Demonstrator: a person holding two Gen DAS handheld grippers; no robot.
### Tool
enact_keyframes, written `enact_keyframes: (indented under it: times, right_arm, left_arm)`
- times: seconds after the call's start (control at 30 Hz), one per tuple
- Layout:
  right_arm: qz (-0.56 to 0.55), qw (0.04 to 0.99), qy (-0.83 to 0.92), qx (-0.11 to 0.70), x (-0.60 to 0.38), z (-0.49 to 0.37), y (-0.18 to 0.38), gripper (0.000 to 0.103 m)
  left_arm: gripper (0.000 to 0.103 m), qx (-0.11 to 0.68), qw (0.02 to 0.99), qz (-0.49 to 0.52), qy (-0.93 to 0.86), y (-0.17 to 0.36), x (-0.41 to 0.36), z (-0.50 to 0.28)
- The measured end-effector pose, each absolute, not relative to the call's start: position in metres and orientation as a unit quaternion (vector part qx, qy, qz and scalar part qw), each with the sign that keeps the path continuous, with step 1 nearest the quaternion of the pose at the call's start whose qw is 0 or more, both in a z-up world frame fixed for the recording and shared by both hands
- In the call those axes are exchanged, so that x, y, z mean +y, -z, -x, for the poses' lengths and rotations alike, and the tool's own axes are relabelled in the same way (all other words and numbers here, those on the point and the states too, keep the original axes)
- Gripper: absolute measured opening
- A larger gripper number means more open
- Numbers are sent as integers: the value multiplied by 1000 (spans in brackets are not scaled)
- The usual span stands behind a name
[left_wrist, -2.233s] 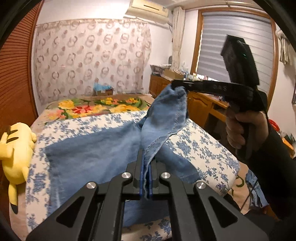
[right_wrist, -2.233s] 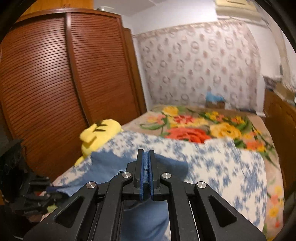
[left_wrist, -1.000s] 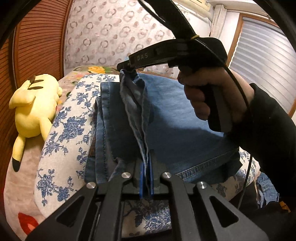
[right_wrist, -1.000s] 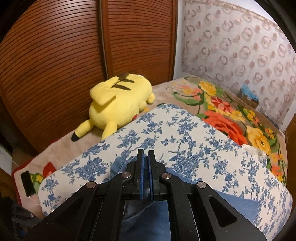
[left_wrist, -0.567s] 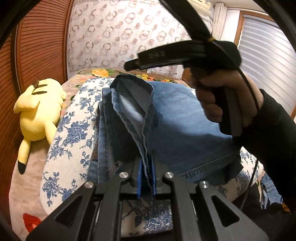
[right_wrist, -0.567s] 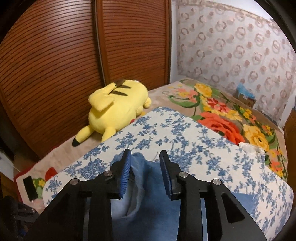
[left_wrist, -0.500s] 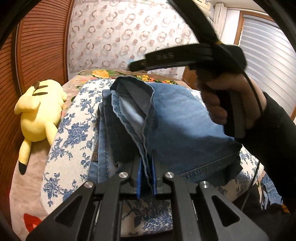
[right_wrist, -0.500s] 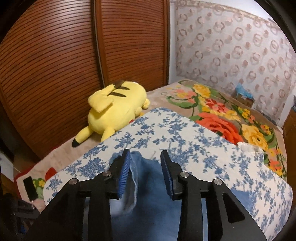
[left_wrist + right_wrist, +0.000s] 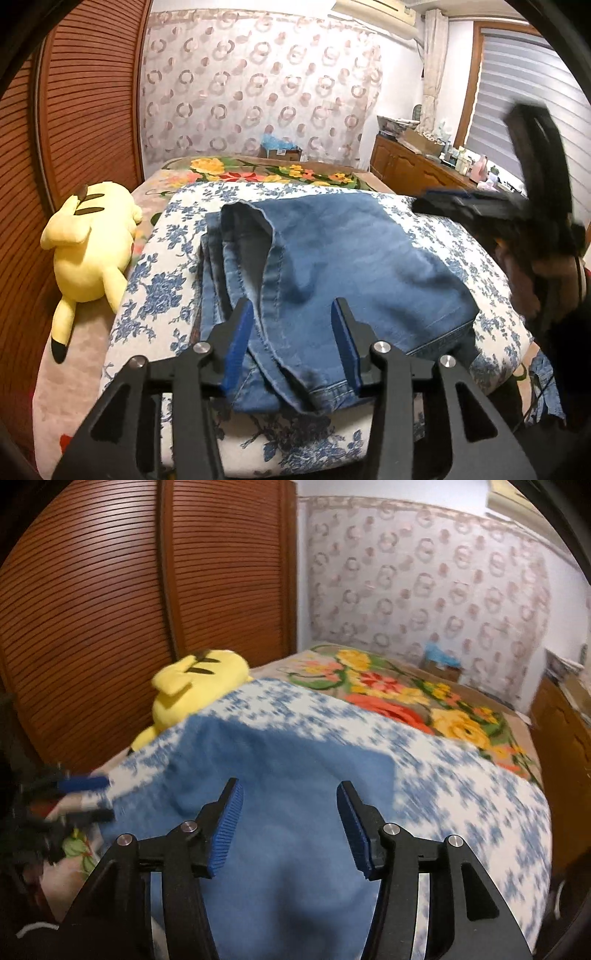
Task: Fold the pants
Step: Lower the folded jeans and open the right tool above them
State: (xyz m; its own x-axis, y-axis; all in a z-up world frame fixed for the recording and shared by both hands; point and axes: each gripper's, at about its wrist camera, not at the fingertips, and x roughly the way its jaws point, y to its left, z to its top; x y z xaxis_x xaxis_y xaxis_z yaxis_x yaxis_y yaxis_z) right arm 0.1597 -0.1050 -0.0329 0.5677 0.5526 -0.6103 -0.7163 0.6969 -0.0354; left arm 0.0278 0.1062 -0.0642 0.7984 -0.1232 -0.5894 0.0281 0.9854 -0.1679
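Note:
Blue denim pants [image 9: 332, 266] lie folded on a blue-flowered cushion [image 9: 166, 258] on the bed, with a seamed edge running along their left side. My left gripper [image 9: 291, 317] hovers over the near end of the pants, its jaws opening, the pads off the cloth. The right gripper [image 9: 436, 201] appears blurred at the right of the left wrist view, in a hand. In the right wrist view the right gripper [image 9: 288, 797] has its jaws opening above the pants [image 9: 288, 775], nothing pressed between the pads. The left gripper [image 9: 77, 794] shows blurred at the left edge there.
A yellow plush toy [image 9: 92, 243] lies left of the cushion, next to a slatted wooden wardrobe [image 9: 110, 590]. A flowered blanket [image 9: 406, 701] covers the far bed. A wooden dresser [image 9: 413, 170] stands at the right under a window blind.
Both grippers have let go of the pants and opened. The held-up edge has dropped flat onto the pile. The right gripper has swung away to the right side of the bed.

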Motion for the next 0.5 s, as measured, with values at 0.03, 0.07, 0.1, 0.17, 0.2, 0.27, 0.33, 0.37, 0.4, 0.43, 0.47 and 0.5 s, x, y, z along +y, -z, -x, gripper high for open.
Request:
enact_keyframes:
  times: [0.03,0.07,0.1,0.17,0.2,0.27,0.33,0.37,0.4,0.43,0.47,0.5]
  right_arm:
    - [137,876,-357,293,-114,-157,35,54]
    - [132,879,-350,297,-126,-154,38,54]
    - [130,881,-343,299,-134,-152,39,54]
    - [119,887,-327,302,-158,-145,44,54]
    - [112,889,-320,306,-171,-142,47,54]
    - [103,890,-313,314,-186,-138,53,54]
    - [100,892,-301,323,-200,-131,60,53]
    - [100,891,-299,326,-205,-128,63,53]
    - [100,891,-298,327,-208,-125,66,52]
    - [100,891,-298,328,-212,-121,69,52]
    - [101,890,-300,329,-214,-117,71,51]
    - [100,889,-302,331,-216,-113,75,51]
  left_arm:
    - [45,315,945,74,42,64,104,-29]
    - [45,315,945,73,43,64,101,-30]
    - [45,314,946,70,42,64,98,-31]
    - [45,314,946,65,40,66,92,-34]
    - [45,316,946,64,42,67,89,-36]
    - [45,324,943,61,47,70,79,-40]
    - [45,329,941,55,52,73,70,-45]
    - [45,330,941,53,55,72,66,-45]
    - [45,330,941,50,58,72,62,-46]
    - [45,330,941,47,62,72,57,-47]
    - [45,331,940,46,64,71,54,-48]
    - [45,332,940,43,66,71,51,-50]
